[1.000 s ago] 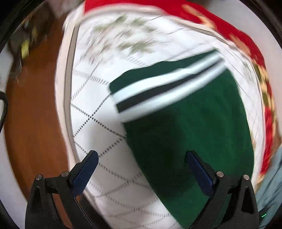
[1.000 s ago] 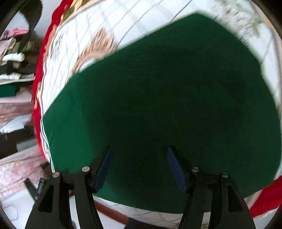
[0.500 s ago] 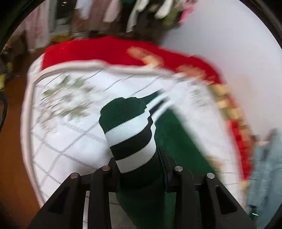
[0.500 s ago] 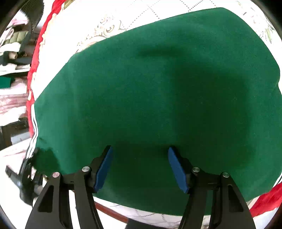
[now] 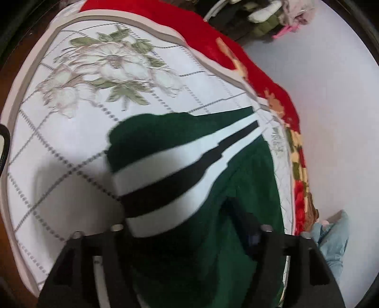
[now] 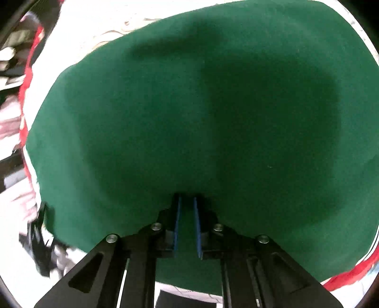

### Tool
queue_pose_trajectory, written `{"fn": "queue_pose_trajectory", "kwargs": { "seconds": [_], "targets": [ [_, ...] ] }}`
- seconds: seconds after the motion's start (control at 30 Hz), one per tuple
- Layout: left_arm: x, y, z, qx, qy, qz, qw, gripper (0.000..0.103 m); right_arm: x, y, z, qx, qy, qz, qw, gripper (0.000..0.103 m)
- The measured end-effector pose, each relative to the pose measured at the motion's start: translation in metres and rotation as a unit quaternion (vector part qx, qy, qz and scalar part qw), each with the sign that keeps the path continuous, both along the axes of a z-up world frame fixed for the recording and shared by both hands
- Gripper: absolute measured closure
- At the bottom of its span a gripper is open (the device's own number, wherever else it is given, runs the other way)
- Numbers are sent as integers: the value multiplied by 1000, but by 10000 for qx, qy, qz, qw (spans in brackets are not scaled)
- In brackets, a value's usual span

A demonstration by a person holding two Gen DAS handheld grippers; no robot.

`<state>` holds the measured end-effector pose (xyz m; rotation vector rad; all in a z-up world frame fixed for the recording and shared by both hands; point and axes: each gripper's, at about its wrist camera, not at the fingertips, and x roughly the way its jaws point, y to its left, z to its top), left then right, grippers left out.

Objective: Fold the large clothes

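Note:
A large dark green garment lies spread on a white quilted bed cover. Its end with white and black stripes is lifted and bunched in my left gripper, which is shut on it; the cloth hides the fingertips. In the right wrist view my right gripper is shut on a pinch of the green cloth at the near edge, its blue pads almost together with fabric between them.
The bed cover has a flower print and lies over a red blanket. A white wall stands to the right, and a light blue garment lies by it. Piled clothes sit beyond the bed.
My left gripper closed on the striped end and lifted it off the bed. My right gripper went from open over the green cloth to shut on it.

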<state>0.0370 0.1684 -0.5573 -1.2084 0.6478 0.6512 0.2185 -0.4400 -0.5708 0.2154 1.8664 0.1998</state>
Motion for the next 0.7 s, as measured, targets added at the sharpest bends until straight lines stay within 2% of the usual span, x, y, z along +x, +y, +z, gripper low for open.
{"fn": "queue_pose_trajectory", "kwargs": {
  "seconds": [0.07, 0.13, 0.17, 0.2, 0.23, 0.33, 0.4, 0.47, 0.53, 0.6, 0.67, 0.7],
  "targets": [
    [15, -10, 6, 397, 291, -238, 9985, 26, -3, -5, 1, 206, -67, -71, 9997, 93],
    [31, -21, 11, 800, 631, -443, 9938, 26, -5, -12, -2, 396, -51, -369, 9985, 93],
    [36, -22, 15, 947, 748, -403, 9919, 30, -4, -15, -4, 474, -21, -514, 9976, 93],
    [35, -22, 13, 1021, 833, -341, 9907, 63, -3, -17, -5, 559, 15, -650, 9963, 92],
    [38, -17, 14, 1038, 861, -321, 9903, 79, -4, -18, -6, 633, 37, -726, 9953, 92],
    [35, -7, 30, 1162, 815, -268, 9895, 82, -8, -14, 3, 805, 23, -650, 9946, 89],
    [35, 0, 53, 1472, 810, -318, 9853, 82, -6, -11, 18, 919, -60, -665, 9935, 89],
    [31, 7, 74, 1766, 790, -343, 9805, 82, -2, -9, 38, 811, -348, -573, 9945, 89],
    [29, 16, 92, 2008, 779, -373, 9758, 82, -1, -5, 50, 413, -657, -290, 9966, 89],
    [33, 23, 102, 2141, 763, -448, 9728, 83, 8, -2, 37, 34, -580, -2, 9983, 90],
    [39, 20, 109, 2288, 823, -618, 9680, 83, 7, 13, 1, 90, -386, 87, 9992, 91],
    [46, 19, 110, 2331, 820, -695, 9665, 83, 10, 14, -5, 70, -462, -46, 9989, 91]
  ]
}}
